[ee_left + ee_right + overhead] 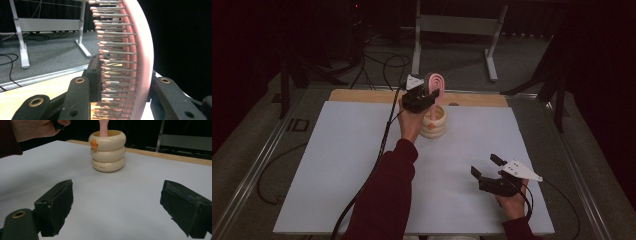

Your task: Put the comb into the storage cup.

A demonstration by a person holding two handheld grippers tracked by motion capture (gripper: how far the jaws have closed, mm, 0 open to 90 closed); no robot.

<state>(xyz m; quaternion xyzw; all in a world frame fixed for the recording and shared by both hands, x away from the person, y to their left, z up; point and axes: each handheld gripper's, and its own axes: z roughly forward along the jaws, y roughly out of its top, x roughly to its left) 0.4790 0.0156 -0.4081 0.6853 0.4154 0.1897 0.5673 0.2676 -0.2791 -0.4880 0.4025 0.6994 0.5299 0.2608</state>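
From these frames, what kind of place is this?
Probably a lab or recording space, not a home: a white-covered work table ringed by black curtains, loose black cables on grey carpet, and a grey metal frame stand behind. The pink bristled hairbrush and cream ringed holder look like props.

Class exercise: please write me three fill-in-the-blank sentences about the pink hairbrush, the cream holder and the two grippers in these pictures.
1. The left gripper is shut on the head of the pink ____.
2. The hairbrush handle goes down into the cream holder, which is shaped like three stacked ____.
3. The right gripper hovers with its jaws ____.

Missing words: hairbrush; rings; open
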